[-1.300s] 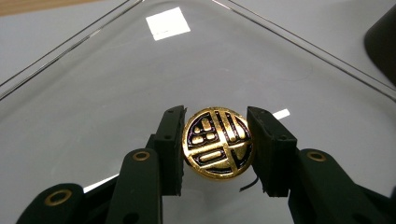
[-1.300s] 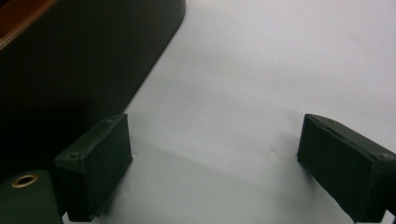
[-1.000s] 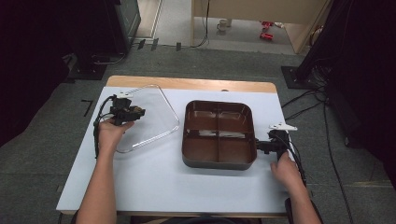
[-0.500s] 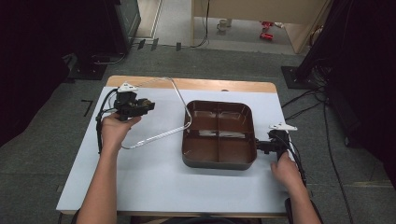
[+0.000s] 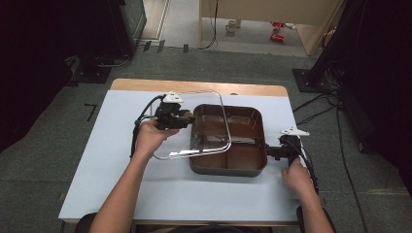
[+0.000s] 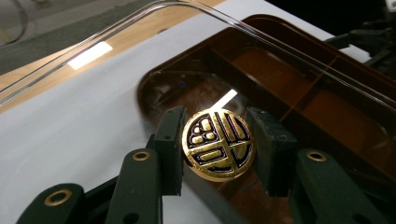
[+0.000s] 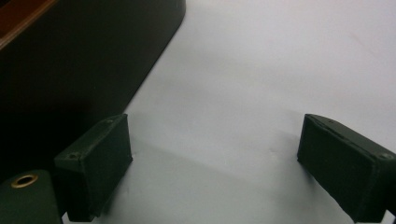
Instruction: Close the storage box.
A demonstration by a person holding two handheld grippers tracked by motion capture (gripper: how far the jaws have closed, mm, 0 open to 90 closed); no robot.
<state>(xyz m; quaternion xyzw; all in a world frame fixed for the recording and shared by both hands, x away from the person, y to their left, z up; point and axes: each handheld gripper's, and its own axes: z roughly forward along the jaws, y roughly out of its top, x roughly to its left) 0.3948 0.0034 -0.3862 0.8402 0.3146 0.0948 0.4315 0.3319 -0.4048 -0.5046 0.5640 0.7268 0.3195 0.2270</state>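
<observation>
A brown tray [image 5: 228, 170] with several compartments lies on the white table [image 5: 121, 165]. A clear plastic lid [image 5: 206, 128] hangs tilted over the tray's left half. My left gripper [image 5: 187, 119] is shut on the lid's left edge. In the left gripper view the jaws stand on either side of a round gold emblem [image 6: 218, 144] on the lid [image 6: 140, 28], with the tray [image 6: 308, 93] beneath it. My right gripper [image 5: 272, 152] rests on the table at the tray's right side, open, with bare tabletop between its fingers [image 7: 95, 163]. The tray's dark wall [image 7: 70, 70] is just to their left.
The table's wooden far edge [image 5: 194, 87] runs behind the tray. Cables [image 5: 138, 131] trail from both grippers. Dark equipment and cables stand on the grey floor [image 5: 58, 126] around the table. White tabletop [image 7: 261, 70] lies open to the right of the tray.
My left gripper has carried the clear lid from the table's left side rightward, and it now hangs over the tray's left half. The right gripper has stayed put.
</observation>
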